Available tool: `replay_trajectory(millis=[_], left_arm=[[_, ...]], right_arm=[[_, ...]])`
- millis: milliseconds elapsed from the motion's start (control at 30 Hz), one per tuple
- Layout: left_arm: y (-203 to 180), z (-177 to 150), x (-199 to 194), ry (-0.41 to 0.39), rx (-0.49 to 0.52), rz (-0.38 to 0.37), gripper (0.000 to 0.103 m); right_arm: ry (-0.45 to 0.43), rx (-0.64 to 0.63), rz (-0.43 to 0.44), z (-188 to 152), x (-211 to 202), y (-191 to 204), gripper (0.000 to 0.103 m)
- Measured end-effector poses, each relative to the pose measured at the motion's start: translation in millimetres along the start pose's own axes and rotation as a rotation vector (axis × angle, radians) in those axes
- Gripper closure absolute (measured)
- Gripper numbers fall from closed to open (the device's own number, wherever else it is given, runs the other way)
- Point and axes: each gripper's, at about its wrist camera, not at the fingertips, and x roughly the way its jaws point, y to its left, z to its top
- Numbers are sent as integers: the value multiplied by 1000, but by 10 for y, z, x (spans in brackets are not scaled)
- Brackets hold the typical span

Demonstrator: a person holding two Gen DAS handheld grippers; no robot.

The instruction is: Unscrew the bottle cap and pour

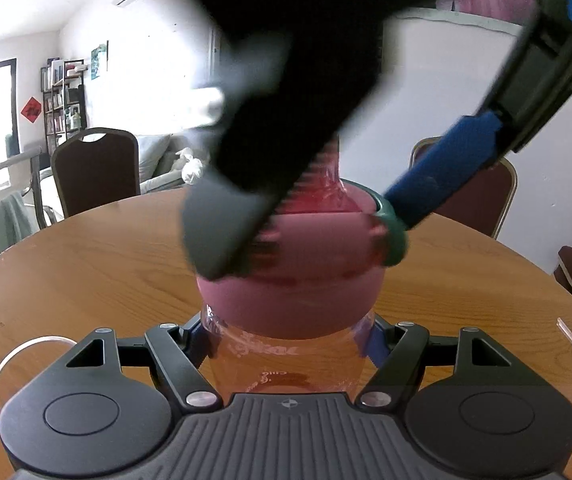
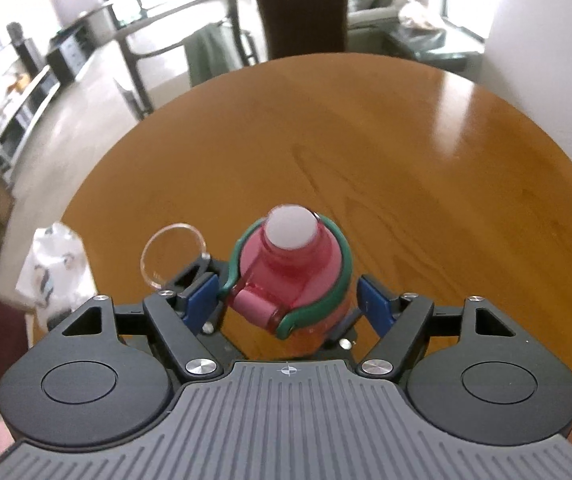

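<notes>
While the round table (image 2: pixel 425 152) is carrying the upright bottle (image 1: pixel 286 360), the left gripper (image 1: pixel 289 344) is clamping its clear body low down. The right gripper (image 2: pixel 289 300) is hanging directly above, fingers spread wide either side of the pink cap (image 2: pixel 289 256), seemingly not touching.

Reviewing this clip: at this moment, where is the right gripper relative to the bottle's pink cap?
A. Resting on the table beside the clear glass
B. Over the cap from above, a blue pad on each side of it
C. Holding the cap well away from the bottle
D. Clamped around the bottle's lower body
B: in the right wrist view the right gripper looks down on the pink cap, with its blue pads flanking the cap.
</notes>
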Motion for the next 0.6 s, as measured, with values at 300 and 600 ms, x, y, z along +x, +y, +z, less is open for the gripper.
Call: replay_trajectory(millis=[300,600], left_arm=[[51,4,25,7,26,-26,32],[88,19,54,20,37,-51,32]], right_arm=[[-188,-196,90,-379,-119,-396,26],[-306,-328,167,-478,-47,-597,24]])
